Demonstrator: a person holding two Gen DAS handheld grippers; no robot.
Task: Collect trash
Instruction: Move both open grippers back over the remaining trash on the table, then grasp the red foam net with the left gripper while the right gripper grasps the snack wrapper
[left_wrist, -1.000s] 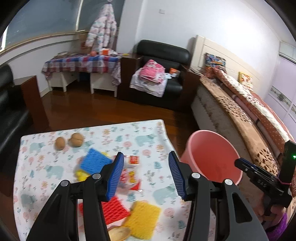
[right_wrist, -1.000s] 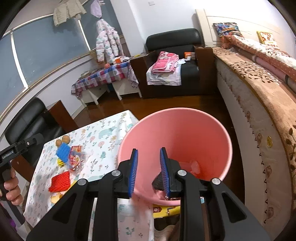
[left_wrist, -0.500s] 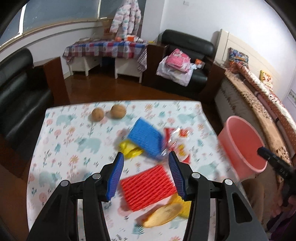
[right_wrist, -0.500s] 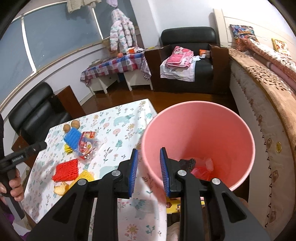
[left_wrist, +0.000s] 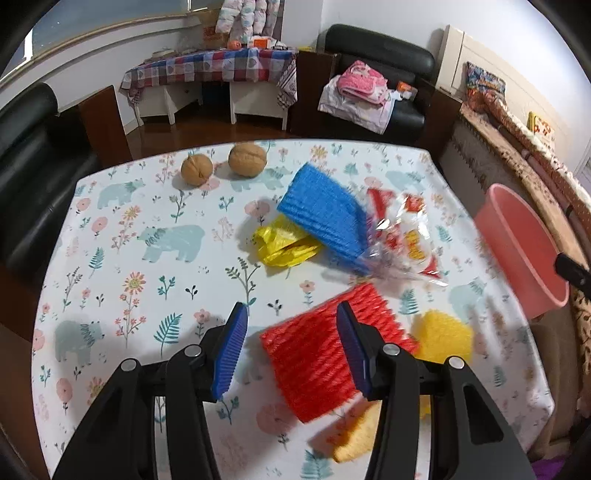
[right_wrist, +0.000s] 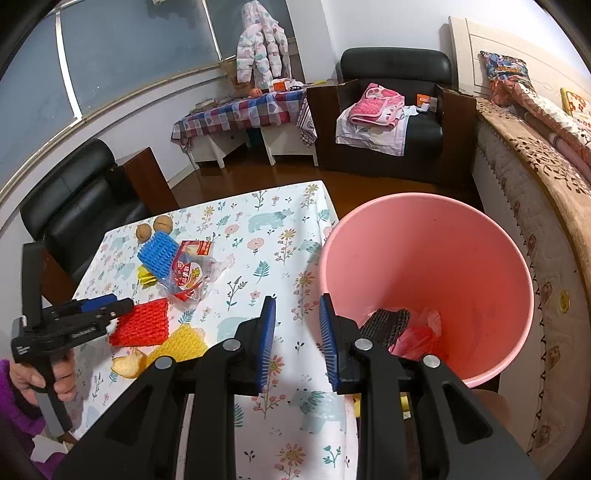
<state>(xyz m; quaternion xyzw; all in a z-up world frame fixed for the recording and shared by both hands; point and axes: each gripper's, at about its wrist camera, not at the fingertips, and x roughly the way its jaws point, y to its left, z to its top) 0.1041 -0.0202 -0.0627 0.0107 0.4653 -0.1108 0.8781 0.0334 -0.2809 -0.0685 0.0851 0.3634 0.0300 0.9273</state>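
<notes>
- Left wrist view: the left hand-held gripper (left_wrist: 291, 332) hangs released above the bench (left_wrist: 122, 258), its blue pads spread with nothing between them, just over the near edge of the red foam net (left_wrist: 325, 354).
- Two walnuts (left_wrist: 221, 164) sit at the far side; nearer lie a yellow bag (left_wrist: 284, 245), a blue foam net (left_wrist: 325, 212), and a clear snack wrapper (left_wrist: 402, 238) with red and yellow print. Its lettering is too blurred to read in this view.
- A yellow foam net (left_wrist: 445, 334) lies right of the red one, and an orange-yellow scrap (left_wrist: 356, 432) is partly hidden behind the right finger.
- At the right edge the pink bucket (left_wrist: 524, 251) is cut off by a black tip; its inside does not show.
- Right wrist view: the right hand-held gripper (right_wrist: 297, 341) is likewise released and empty, held over the bench edge beside the pink bucket (right_wrist: 480, 266).
- Only this view shows the bucket's contents: a dark net (right_wrist: 388, 321) and a pink bag (right_wrist: 421, 332) at the bottom.
- The wrapper (right_wrist: 190, 269) shows red labels, still unreadable.
- The left gripper's body reads only a few pale marks.
</notes>
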